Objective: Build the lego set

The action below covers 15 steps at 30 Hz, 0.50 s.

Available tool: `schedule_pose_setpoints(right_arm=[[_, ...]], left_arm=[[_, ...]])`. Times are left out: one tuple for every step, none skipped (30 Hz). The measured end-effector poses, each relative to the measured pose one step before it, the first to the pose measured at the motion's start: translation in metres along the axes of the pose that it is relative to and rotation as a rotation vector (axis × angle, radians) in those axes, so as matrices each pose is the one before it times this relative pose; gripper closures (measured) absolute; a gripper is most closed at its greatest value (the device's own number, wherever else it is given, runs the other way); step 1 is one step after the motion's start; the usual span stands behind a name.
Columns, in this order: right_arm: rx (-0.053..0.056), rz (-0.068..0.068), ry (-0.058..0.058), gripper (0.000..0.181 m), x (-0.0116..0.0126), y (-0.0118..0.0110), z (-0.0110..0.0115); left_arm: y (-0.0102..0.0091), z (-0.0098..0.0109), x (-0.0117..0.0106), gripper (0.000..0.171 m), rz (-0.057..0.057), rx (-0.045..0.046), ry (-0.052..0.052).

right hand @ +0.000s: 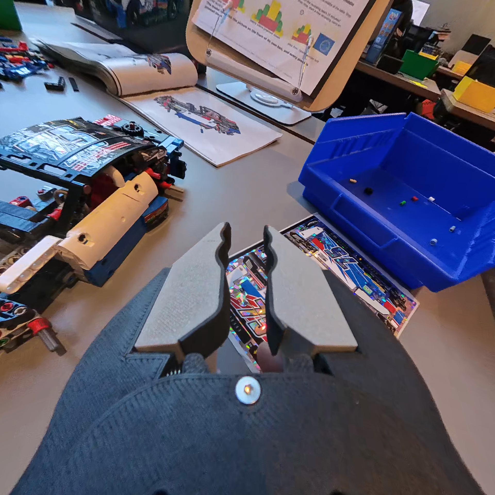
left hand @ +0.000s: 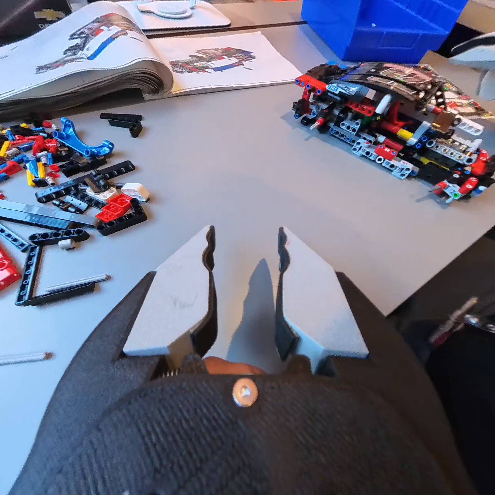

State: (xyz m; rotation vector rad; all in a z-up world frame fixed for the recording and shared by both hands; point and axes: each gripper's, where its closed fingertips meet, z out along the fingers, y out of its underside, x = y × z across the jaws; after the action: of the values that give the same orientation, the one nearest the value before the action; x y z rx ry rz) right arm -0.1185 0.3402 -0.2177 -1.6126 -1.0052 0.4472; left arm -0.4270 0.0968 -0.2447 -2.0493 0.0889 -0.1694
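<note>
Both the left gripper (left hand: pixel 246 231) and right gripper (right hand: pixel 247 230) hover released and empty above the bench (left hand: pixel 241 160), the Lego car (left hand: pixel 396 128) standing part-built at its far right, loose pieces (left hand: pixel 67 182) unfitted, sticker sheet (right hand: pixel 348 267) partly unused.

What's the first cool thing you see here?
The half-built black, white and blue toy-brick car on the grey table grabs the eye first. Then the heap of loose colourful bricks at the left, and the bright blue plastic bin beside a sparkly sticker sheet.
</note>
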Motion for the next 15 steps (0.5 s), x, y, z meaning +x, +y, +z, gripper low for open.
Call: schedule_pose_setpoints(right_arm=[[-0.0085, -0.0008, 0.0030, 0.159, 0.00041, 0.00120, 0.00098], [-0.0064, 0.0030, 0.0011, 0.158, 0.00049, 0.00088, 0.00064], [-0.0057, 0.0050, 0.0014, 0.159, 0.00074, 0.00084, 0.00073], [-0.0058, 0.0057, 0.0036, 0.158, 0.00099, 0.00079, 0.00056], [-0.0047, 0.0060, 0.0071, 0.158, 0.00158, 0.00065, 0.00033], [-0.0021, 0.0053, 0.0083, 0.159, 0.00174, 0.00036, 0.00025], [-0.0015, 0.0069, 0.0071, 0.159, 0.00183, 0.00029, 0.00018], [-0.0032, 0.0091, 0.0056, 0.159, 0.00175, 0.00054, 0.00019], [-0.0035, 0.0100, 0.0035, 0.159, 0.00157, 0.00069, 0.00027], [-0.0018, 0.0095, 0.0005, 0.159, 0.00105, 0.00039, 0.00010], [-0.0004, 0.0076, -0.0009, 0.159, 0.00076, 0.00020, 0.00001], [-0.0005, 0.0057, -0.0007, 0.159, 0.00051, 0.00012, 0.00002], [-0.0027, 0.0039, -0.0007, 0.159, 0.00037, 0.00042, 0.00034], [-0.0053, 0.0021, 0.0002, 0.159, 0.00029, 0.00069, 0.00054], [-0.0064, 0.0004, 0.0016, 0.159, 0.00028, 0.00071, 0.00068]], left_arm=[[0.00064, 0.00051, 0.00110, 0.129, -0.0033, -0.00227, 0.0143], [0.00111, 0.00087, 0.00152, 0.129, 0.0007, -0.00785, 0.0138], [0.00059, 0.00064, 0.00087, 0.129, 0.0019, -0.00478, 0.0078], [0.00019, 0.00059, 0.00089, 0.129, 0.0036, -0.00112, 0.0055], [0.00008, 0.00036, 0.00131, 0.129, 0.0050, -0.00092, 0.0082], [0.00020, 0.00011, 0.00115, 0.129, 0.0034, -0.00112, 0.0081], [-0.00007, -0.00047, 0.00148, 0.128, -0.0020, -0.00106, 0.0141], [-0.00042, -0.00126, 0.00246, 0.128, -0.0088, -0.00600, 0.0296], [-0.00305, -0.00298, 0.00019, 0.128, -0.0040, -0.00810, 0.0296], [-0.00805, -0.00584, -0.00775, 0.128, 0.0328, -0.00032, -0.0025], [-0.01239, -0.00789, -0.01640, 0.130, 0.0709, 0.00294, -0.0307], [-0.01320, -0.00679, -0.02338, 0.136, 0.0857, -0.00539, -0.0374], [-0.00932, -0.00281, -0.02517, 0.144, 0.0752, -0.02375, -0.0122], [-0.00284, 0.00195, -0.02570, 0.149, 0.0549, -0.05305, 0.0143], [0.00051, 0.00470, -0.03157, 0.152, 0.0351, -0.06249, -0.0099]])
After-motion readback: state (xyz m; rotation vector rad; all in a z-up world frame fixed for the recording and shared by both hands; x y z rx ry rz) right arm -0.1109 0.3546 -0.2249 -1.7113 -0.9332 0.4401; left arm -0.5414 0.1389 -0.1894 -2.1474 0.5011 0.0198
